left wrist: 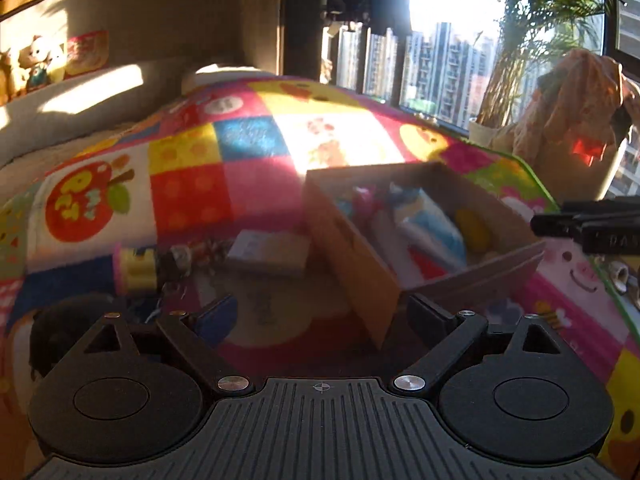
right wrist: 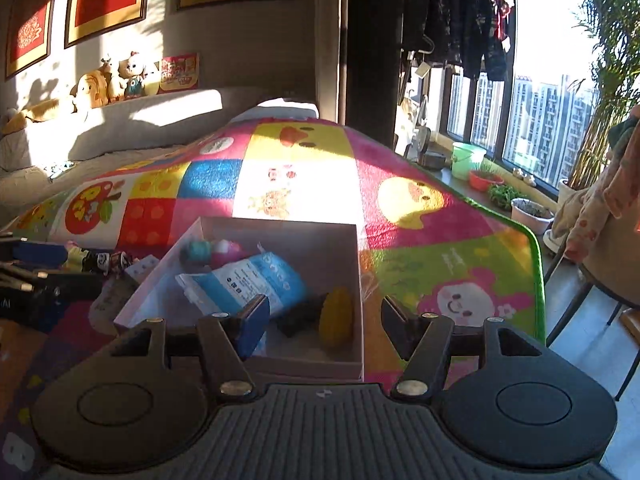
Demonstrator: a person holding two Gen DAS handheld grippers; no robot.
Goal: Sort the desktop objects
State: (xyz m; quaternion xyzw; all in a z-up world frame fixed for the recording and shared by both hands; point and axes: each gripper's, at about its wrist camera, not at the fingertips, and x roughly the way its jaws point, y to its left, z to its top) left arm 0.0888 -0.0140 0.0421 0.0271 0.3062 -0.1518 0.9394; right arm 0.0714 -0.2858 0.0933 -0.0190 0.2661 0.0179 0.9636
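Both tongs are empty here! The left gripper (left wrist: 320, 312) gapes wide over the mat (left wrist: 188, 184), nothing between its pads; the right gripper (right wrist: 324, 320) stands partly spread above the cardboard box (right wrist: 356, 264). Already in the box: a blue packet (right wrist: 248, 280), a yellow egg-shaped toy (right wrist: 338, 316) and small toys at its eleven o'clock corner. Left out at the box's nine o'clock: a flat white packet (left wrist: 268, 254) and a yellow spool (left wrist: 136, 270). I'd call it well past halfway.
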